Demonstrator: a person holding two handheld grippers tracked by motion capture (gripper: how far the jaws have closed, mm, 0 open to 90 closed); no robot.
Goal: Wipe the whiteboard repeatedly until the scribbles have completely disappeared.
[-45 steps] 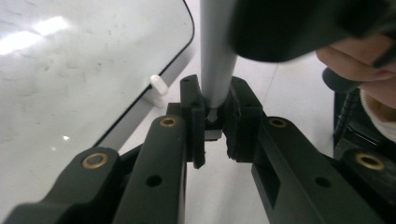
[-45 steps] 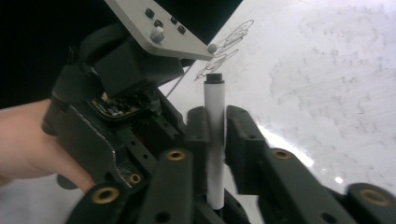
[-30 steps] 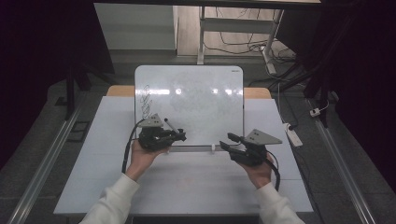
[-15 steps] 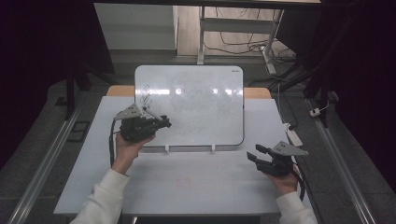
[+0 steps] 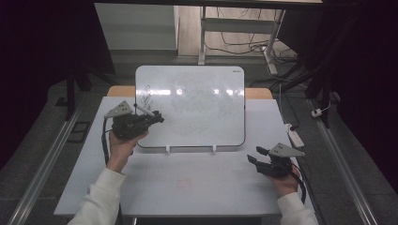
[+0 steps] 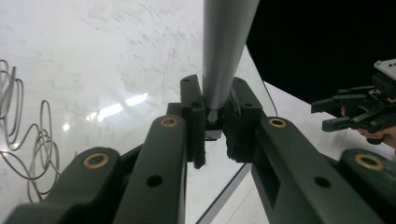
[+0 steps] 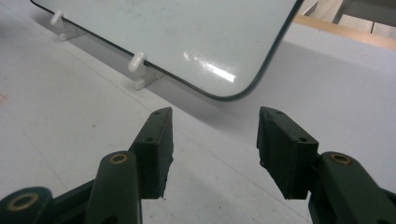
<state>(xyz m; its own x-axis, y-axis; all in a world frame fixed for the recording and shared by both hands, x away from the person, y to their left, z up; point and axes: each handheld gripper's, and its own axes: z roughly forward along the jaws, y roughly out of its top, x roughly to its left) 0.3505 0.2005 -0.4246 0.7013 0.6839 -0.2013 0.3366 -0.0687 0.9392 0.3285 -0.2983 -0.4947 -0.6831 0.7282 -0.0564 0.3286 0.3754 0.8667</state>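
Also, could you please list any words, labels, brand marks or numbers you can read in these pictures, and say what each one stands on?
None can be read.
Whiteboard: a small dark mark at its top right corner, maybe a brand, too small to read.
Scribble at the whiteboard's left: looping pen lines, no letters or digits.
Table: a faint reddish smudge, not legible.
Grippers and pen: no lettering visible.

One whiteboard (image 5: pixel 190 105), one pen (image 6: pixel 226 51), two grippers, left (image 5: pixel 155 119) and right (image 5: pixel 253 155), two white board feet, one table (image 5: pixel 187 183).
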